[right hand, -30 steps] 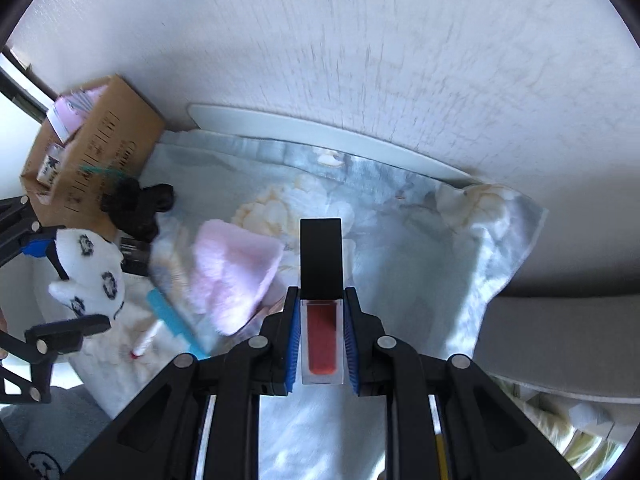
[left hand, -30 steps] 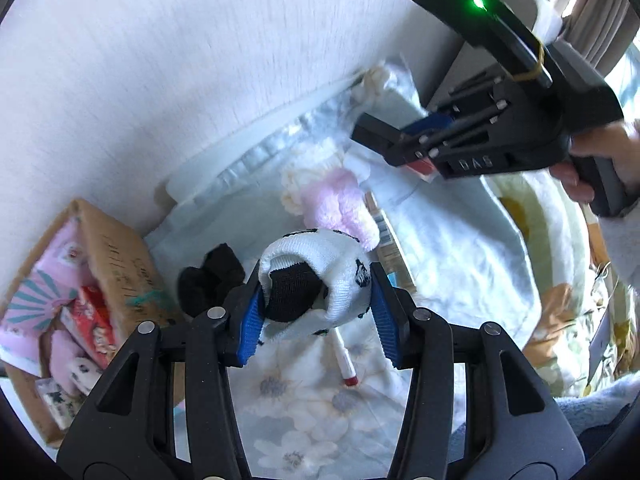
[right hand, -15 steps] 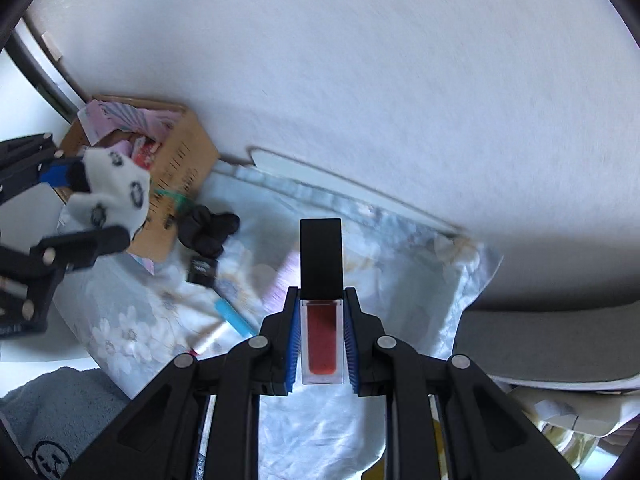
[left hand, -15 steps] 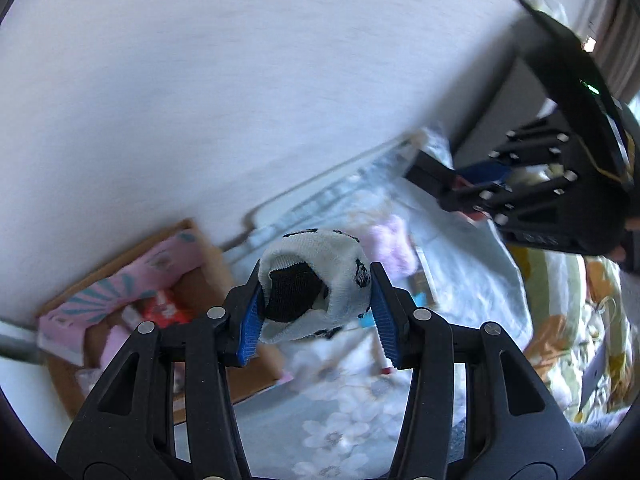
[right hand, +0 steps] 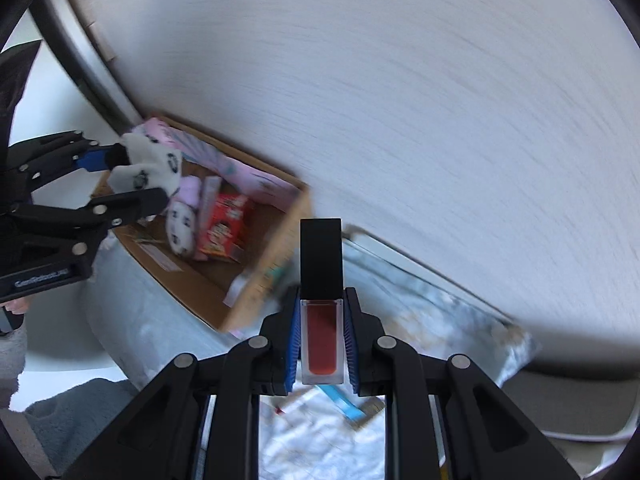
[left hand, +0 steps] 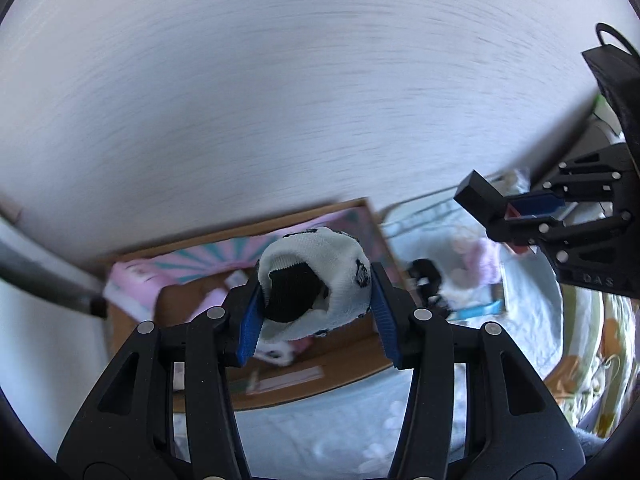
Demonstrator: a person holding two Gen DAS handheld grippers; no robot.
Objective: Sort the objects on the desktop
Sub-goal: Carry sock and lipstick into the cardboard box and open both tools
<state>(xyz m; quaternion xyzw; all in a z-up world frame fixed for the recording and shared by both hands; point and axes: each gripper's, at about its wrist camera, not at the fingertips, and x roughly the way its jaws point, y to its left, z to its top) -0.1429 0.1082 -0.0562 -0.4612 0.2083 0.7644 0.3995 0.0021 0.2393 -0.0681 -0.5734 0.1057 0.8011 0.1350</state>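
My left gripper [left hand: 316,312] is shut on a rolled white sock with black patches [left hand: 316,292] and holds it above the open cardboard box [left hand: 304,396]. The right wrist view shows the same sock [right hand: 148,168] over the box's left end, in the left gripper [right hand: 132,178]. My right gripper [right hand: 322,344] is shut on a red lip-gloss tube with a black cap [right hand: 321,336], just right of the box's near corner [right hand: 268,284]. In the left wrist view that gripper [left hand: 516,220] hangs to the right of the box over the floral cloth.
The box [right hand: 208,276] holds a pink pack [right hand: 240,172], a red packet [right hand: 224,228] and a white-and-pink sock [right hand: 182,224]. On the floral cloth [left hand: 520,344] lie a black item [left hand: 426,272], a pink fluffy item [left hand: 484,264] and a blue stick [left hand: 478,312]. A white wall rises behind.
Both grippers have swung left and upward with their loads: the sock now hangs over the box, and the lip-gloss tube has come from the cloth's middle to the box's corner.
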